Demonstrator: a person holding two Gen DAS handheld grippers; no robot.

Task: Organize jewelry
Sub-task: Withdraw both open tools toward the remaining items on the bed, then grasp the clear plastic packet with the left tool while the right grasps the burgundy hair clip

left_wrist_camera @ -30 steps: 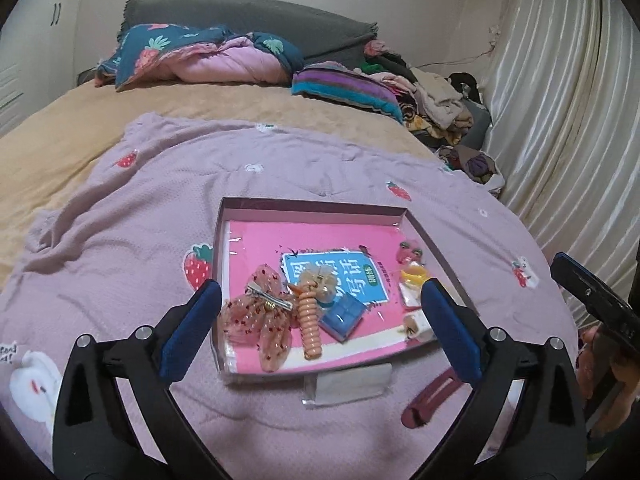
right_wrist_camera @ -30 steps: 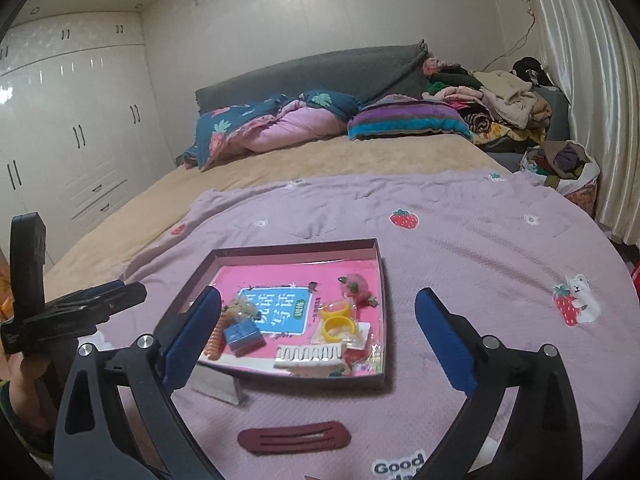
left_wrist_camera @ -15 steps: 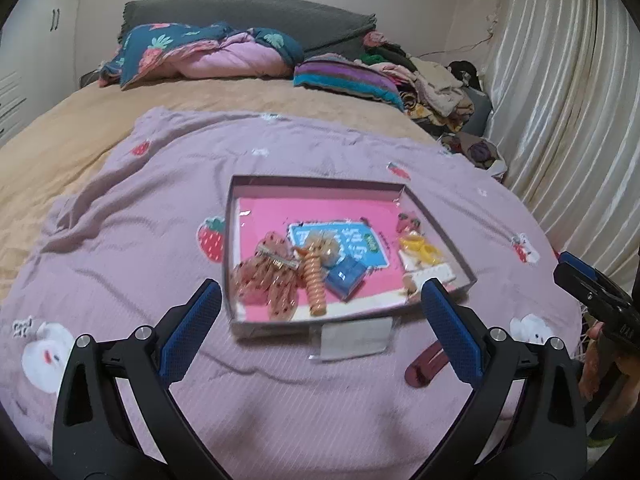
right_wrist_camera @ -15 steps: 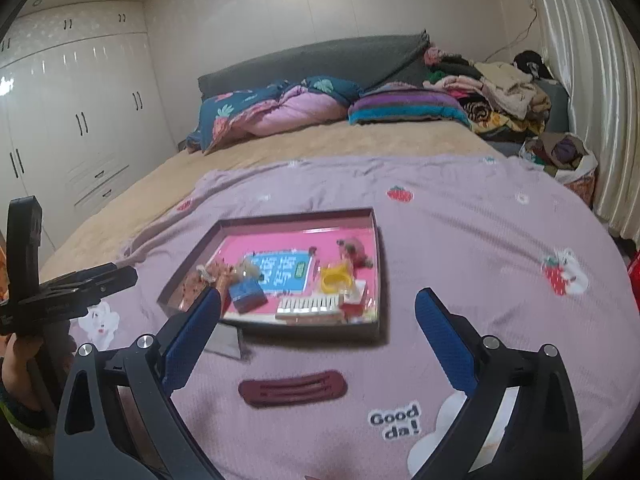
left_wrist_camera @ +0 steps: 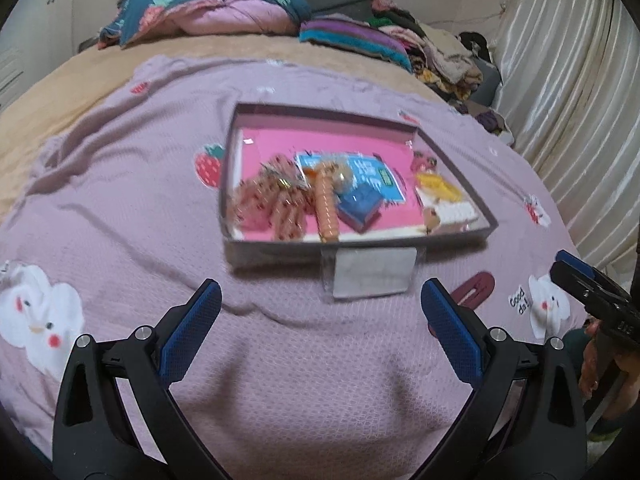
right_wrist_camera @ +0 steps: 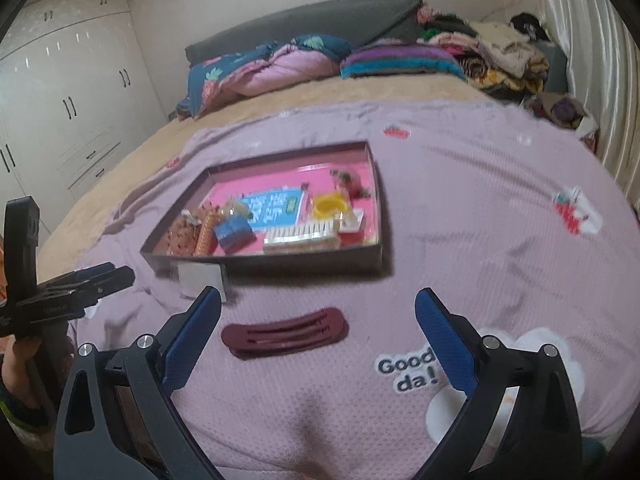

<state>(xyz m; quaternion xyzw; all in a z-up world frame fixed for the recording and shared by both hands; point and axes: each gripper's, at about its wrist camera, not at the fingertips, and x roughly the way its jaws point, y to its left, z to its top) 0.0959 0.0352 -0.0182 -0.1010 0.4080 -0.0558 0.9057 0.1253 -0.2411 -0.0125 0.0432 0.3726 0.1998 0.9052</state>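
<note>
A shallow box (left_wrist_camera: 236,248) (right_wrist_camera: 376,220) with a pink floor lies on the lilac blanket. It holds a dotted bow clip (left_wrist_camera: 268,204), an orange spiral hair tie (left_wrist_camera: 327,208) (right_wrist_camera: 205,236), a blue square piece (left_wrist_camera: 360,205) (right_wrist_camera: 234,234), yellow rings (left_wrist_camera: 438,188) (right_wrist_camera: 329,205) and a white comb clip (right_wrist_camera: 302,234). A dark red snap clip (right_wrist_camera: 285,333) (left_wrist_camera: 474,288) lies on the blanket outside the box, just ahead of my right gripper (right_wrist_camera: 318,344). A clear packet (left_wrist_camera: 370,274) (right_wrist_camera: 200,278) leans on the box front. My left gripper (left_wrist_camera: 320,330) is open and empty, well short of the box. The right one is open and empty too.
Pillows and a folded quilt (left_wrist_camera: 208,12) (right_wrist_camera: 272,64) lie at the head of the bed, with piled clothes (left_wrist_camera: 440,52) (right_wrist_camera: 492,48) beside them. Curtains (left_wrist_camera: 580,92) hang on the right. White wardrobes (right_wrist_camera: 60,100) stand on the left.
Both grippers have drawn back toward the near edge of the bed, so the box now sits farther ahead. The jaws stayed open.
</note>
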